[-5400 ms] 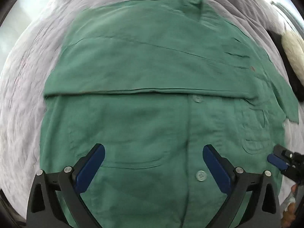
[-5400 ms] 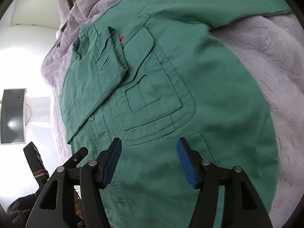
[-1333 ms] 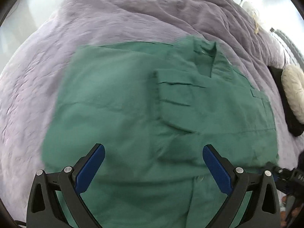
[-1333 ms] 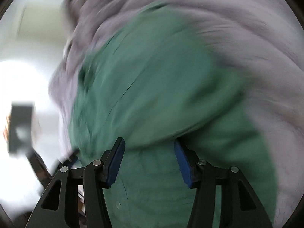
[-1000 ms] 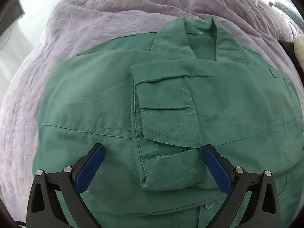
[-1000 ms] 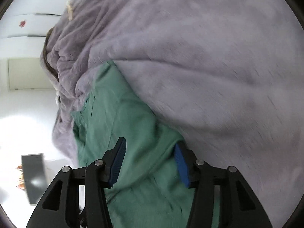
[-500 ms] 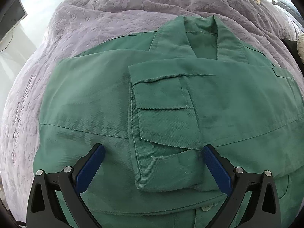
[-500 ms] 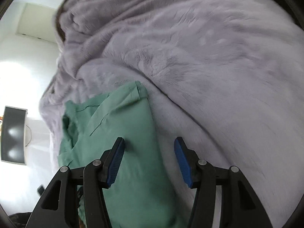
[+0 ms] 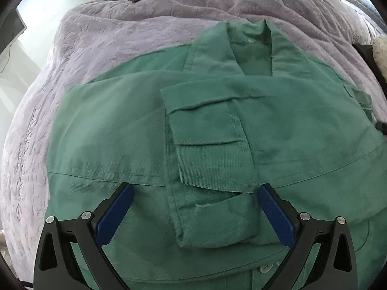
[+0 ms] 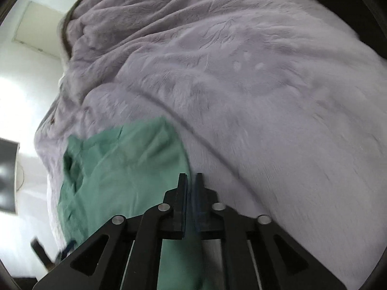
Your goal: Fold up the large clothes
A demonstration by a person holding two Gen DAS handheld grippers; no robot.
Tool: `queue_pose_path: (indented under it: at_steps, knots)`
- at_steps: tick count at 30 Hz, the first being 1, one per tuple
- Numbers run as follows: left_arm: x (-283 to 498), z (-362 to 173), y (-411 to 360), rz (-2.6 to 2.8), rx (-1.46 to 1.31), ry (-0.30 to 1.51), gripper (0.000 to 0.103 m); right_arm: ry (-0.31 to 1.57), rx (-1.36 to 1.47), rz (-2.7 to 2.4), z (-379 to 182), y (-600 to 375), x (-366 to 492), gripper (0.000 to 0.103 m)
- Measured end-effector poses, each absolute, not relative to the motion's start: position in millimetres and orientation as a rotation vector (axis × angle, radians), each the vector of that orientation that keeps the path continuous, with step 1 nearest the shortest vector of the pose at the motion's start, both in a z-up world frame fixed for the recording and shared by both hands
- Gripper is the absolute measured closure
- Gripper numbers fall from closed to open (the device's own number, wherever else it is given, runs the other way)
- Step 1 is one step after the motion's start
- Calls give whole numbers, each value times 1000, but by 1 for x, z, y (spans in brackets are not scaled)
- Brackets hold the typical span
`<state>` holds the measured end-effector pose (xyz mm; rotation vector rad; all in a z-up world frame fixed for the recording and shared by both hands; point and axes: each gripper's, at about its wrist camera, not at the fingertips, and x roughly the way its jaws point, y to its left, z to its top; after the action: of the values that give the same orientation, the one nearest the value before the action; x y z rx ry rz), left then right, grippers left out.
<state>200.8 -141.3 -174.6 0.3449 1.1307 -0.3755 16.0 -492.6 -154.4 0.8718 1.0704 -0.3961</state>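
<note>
A green button-up shirt (image 9: 217, 145) lies on a lilac blanket (image 9: 108, 48), collar at the far side, both sleeves folded across the chest with a cuff (image 9: 212, 217) lying on top. My left gripper (image 9: 193, 207) is open and empty, hovering just above the cuff. In the right wrist view the shirt (image 10: 125, 169) shows at lower left. My right gripper (image 10: 191, 188) is shut on the shirt's right side edge, the green fabric pinched between its jaws.
The lilac blanket (image 10: 241, 84) covers the bed around the shirt, with folds at the far side. A dark and cream object (image 9: 377, 48) lies at the right edge. A dark screen (image 10: 7, 176) hangs on the white wall to the left.
My right gripper has closed from open onto the shirt's right edge. My left gripper has stayed open over the folded sleeves, with the view nearly unchanged.
</note>
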Motion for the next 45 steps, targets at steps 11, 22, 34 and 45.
queue_pose_path:
  at_steps: [11, 22, 34, 45]
  knots:
    - [210, -178, -117, -325, 318, 1138, 0, 1191, 872, -426, -172, -445, -58, 93]
    - [180, -153, -90, -344, 312, 1185, 0, 1188, 715, -445, -120, -406, -72, 86]
    - [119, -134, -47, -349, 322, 1287, 0, 1277, 711, -349, -102, -338, -82, 58]
    - [78, -120, -15, -333, 305, 1363, 0, 1359, 674, -327, -87, -293, -98, 42]
